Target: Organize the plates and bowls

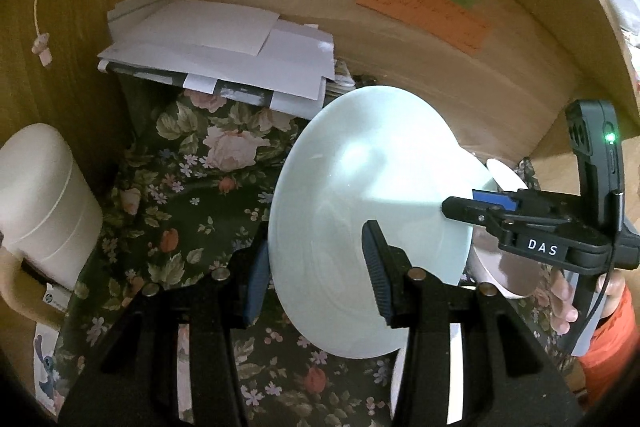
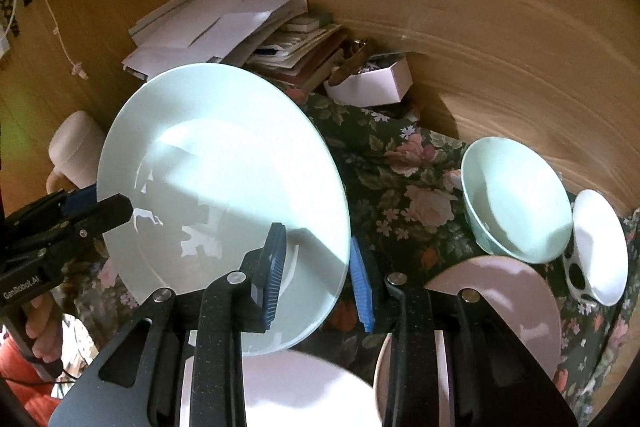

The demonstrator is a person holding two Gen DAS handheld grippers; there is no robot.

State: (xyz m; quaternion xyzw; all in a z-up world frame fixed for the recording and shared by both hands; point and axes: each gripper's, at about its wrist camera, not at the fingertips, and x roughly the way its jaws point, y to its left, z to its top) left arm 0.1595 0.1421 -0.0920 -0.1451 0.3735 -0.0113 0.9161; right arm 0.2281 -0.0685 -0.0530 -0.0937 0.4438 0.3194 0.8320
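Note:
A pale green plate (image 1: pixel 360 211) is held in the air above the floral cloth, gripped from both sides. My left gripper (image 1: pixel 316 283) has its jaws around the plate's near rim; it shows in the right wrist view (image 2: pixel 96 211) on the plate's left edge. My right gripper (image 2: pixel 316 275) has its jaws around the plate's (image 2: pixel 224 187) right rim; it shows in the left wrist view (image 1: pixel 476 205) at the plate's right edge. A pale green bowl (image 2: pixel 516 207), a white bowl (image 2: pixel 600 247), a pink bowl (image 2: pixel 516 303) and a pink plate (image 2: pixel 304 387) sit below.
A floral cloth (image 1: pixel 192 195) covers the desk. A paper stack (image 1: pixel 224 47) on books lies at the back, a white box (image 2: pixel 372 83) beside it. A cream canister (image 1: pixel 44 195) stands at left. Wooden walls enclose the back and sides.

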